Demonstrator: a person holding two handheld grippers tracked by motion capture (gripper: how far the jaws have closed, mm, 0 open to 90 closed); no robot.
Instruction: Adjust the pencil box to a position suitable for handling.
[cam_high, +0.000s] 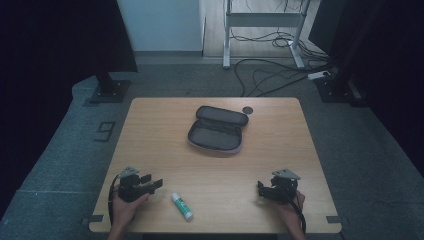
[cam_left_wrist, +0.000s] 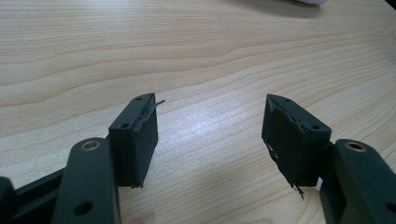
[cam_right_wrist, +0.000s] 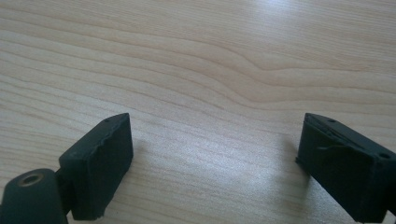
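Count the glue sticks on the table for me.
1. The glue stick lies near the front edge of the table, just right of the left tool; the open pencil case may hide more.

Dim, dark-cornered high view; both gripper views bright, with soft glare on blurred woodgrain.

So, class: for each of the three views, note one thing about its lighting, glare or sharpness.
High view: dim, dark at both sides, the open grey fabric pencil case slightly soft. Left gripper view: bright, a pale sheen on the light wooden table. Right gripper view: soft glare between the open jaws.
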